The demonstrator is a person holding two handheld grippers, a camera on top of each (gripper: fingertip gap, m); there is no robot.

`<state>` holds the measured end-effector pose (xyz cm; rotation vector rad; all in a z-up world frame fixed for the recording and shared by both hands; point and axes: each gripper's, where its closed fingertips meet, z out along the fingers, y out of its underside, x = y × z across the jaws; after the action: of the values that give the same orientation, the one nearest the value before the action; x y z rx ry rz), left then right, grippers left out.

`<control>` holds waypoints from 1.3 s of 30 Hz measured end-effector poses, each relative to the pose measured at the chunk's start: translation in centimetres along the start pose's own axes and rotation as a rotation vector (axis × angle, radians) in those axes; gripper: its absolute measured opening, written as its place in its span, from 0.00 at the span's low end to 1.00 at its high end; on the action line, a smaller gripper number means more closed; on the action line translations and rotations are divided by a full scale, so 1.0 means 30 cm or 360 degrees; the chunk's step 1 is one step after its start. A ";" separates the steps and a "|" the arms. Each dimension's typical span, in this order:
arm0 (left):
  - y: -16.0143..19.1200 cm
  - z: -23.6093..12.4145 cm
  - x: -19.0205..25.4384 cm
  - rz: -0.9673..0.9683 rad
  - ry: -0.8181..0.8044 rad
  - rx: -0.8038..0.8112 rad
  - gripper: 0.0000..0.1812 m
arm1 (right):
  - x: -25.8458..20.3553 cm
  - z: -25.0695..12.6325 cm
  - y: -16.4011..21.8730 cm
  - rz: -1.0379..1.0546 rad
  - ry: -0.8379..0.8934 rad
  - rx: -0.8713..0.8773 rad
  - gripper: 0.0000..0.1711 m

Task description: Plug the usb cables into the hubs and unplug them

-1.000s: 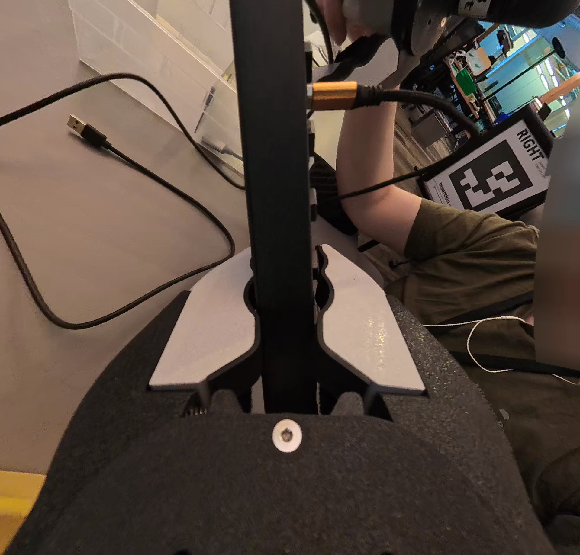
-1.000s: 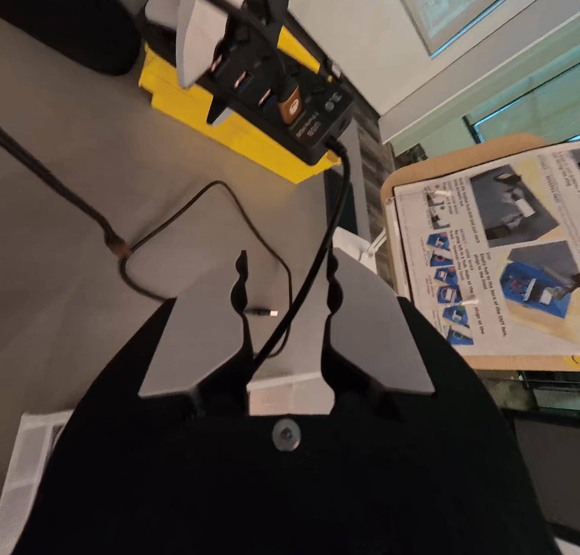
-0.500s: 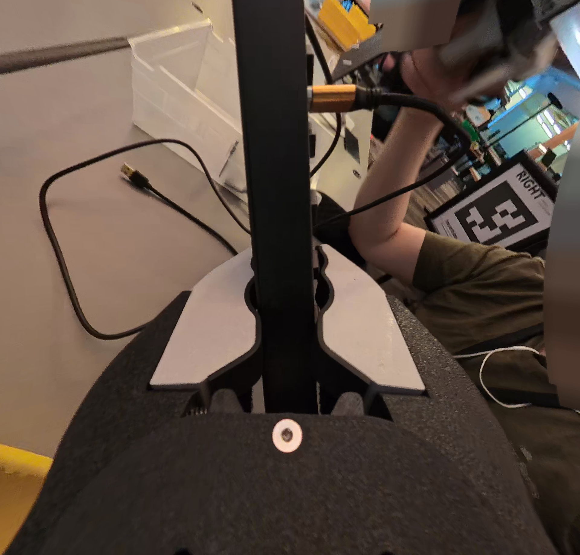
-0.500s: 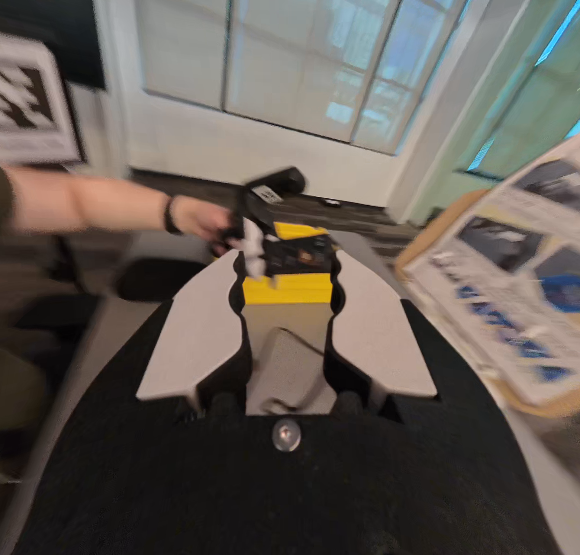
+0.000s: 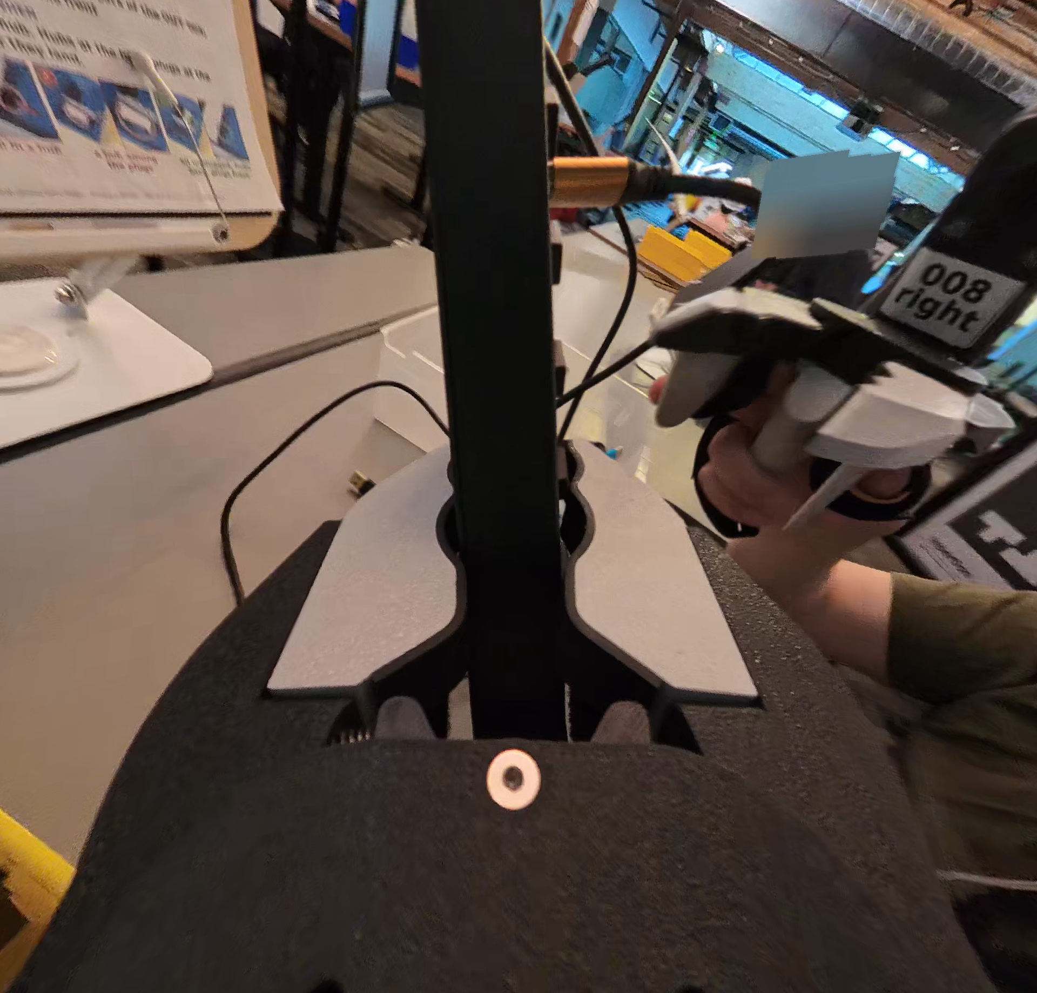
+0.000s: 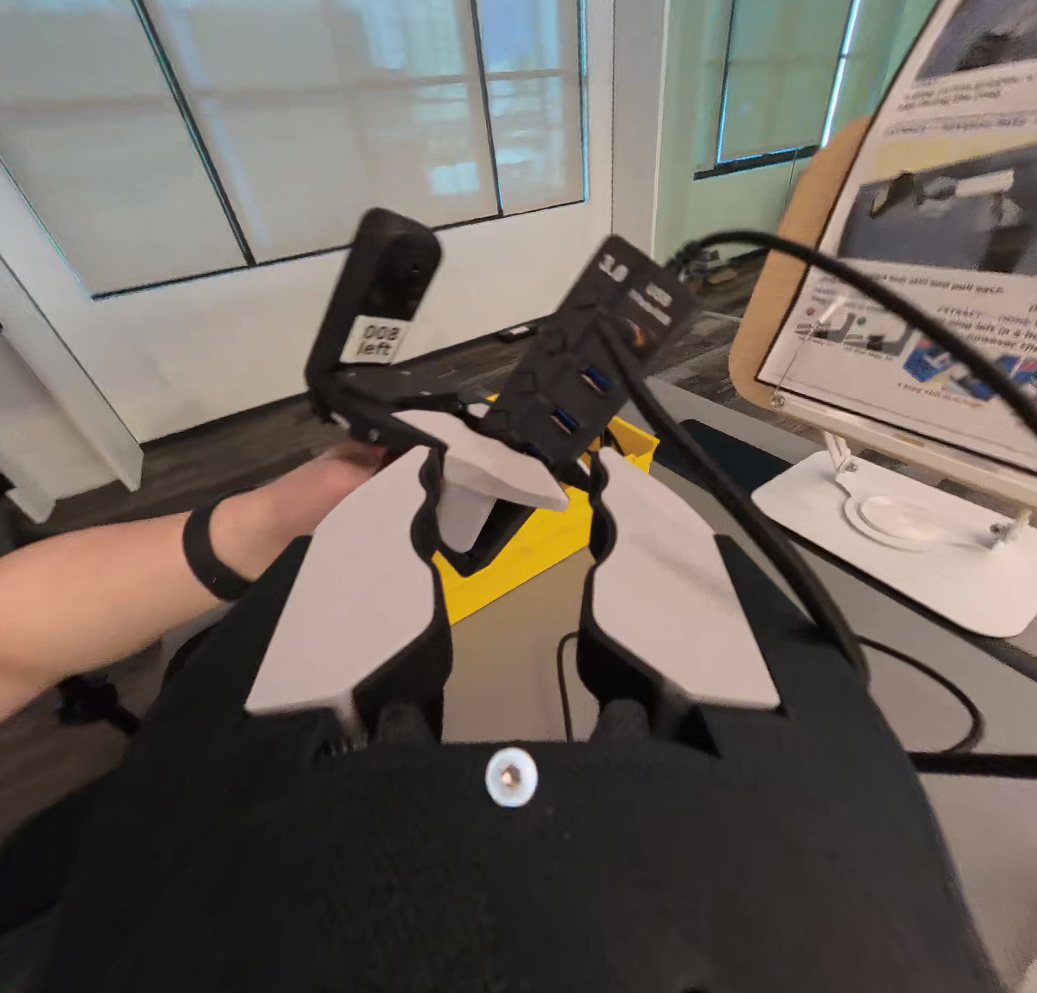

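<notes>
The left tongs clenched the black hub upright – a gold-collared plug seated in its side – while the right tongs hung released over the counter

Each claw has a black, grainy body, two pale grey fingers with notched black inner edges, and a silver screw at 6 o'clock below them. The left claw carries a white label under its black camera stalk; the right claw bears a dark label. The person wears an olive sleeve and a black wristband.
</notes>
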<state>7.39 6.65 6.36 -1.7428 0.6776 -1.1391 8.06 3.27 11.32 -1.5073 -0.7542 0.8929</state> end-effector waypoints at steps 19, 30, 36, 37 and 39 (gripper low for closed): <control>0.075 0.185 0.049 0.0497 -0.0401 0.0163 0.17 | 0.122 -0.006 -0.008 0.0021 0.0161 0.0178 0.30; 0.084 0.201 0.019 0.0571 -0.0363 0.0045 0.17 | 0.122 -0.014 -0.016 0.0076 0.0128 0.0213 0.28; 0.089 0.214 -0.033 0.0614 -0.0471 -0.0006 0.20 | 0.134 -0.015 -0.013 0.0148 0.0116 0.0223 0.28; 0.087 0.216 -0.039 0.0611 -0.0470 -0.0004 0.20 | 0.136 -0.018 -0.015 0.0162 0.0115 0.0231 0.28; 0.081 0.221 -0.039 0.0612 -0.0435 0.0007 0.19 | 0.137 -0.022 -0.020 0.0180 0.0107 0.0240 0.28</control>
<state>12.99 9.18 2.67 -1.6346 0.7953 -0.6265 10.70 6.53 11.46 -1.4495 -0.5449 0.9569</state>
